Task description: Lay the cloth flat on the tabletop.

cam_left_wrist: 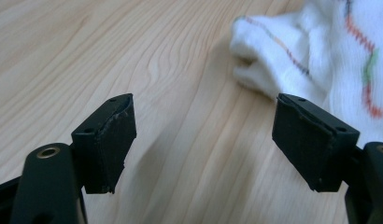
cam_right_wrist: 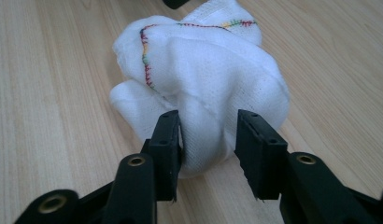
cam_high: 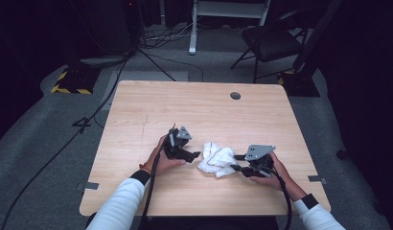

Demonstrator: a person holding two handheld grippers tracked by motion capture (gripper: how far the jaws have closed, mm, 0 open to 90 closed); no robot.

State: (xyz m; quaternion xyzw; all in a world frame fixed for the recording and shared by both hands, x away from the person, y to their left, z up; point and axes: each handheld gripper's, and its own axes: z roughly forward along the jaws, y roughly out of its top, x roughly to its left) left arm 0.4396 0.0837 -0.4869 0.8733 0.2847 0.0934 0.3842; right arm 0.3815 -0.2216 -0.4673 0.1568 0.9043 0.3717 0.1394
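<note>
A crumpled white cloth (cam_high: 216, 160) with multicoloured stitching along its hem lies on the wooden desk (cam_high: 199, 110), nearer the front edge than the back and a little right of the middle. The right gripper (cam_right_wrist: 207, 149) comes at it from the right-edge side, jaws standing around a bulging fold; the left pad presses the fabric, while the right pad seems just clear of it, so it looks released rather than clenched, though the angle leaves some doubt. The left gripper (cam_left_wrist: 203, 140) sits low over bare wood just beside the cloth's other side, jaws spread wide and holding nothing.
</note>
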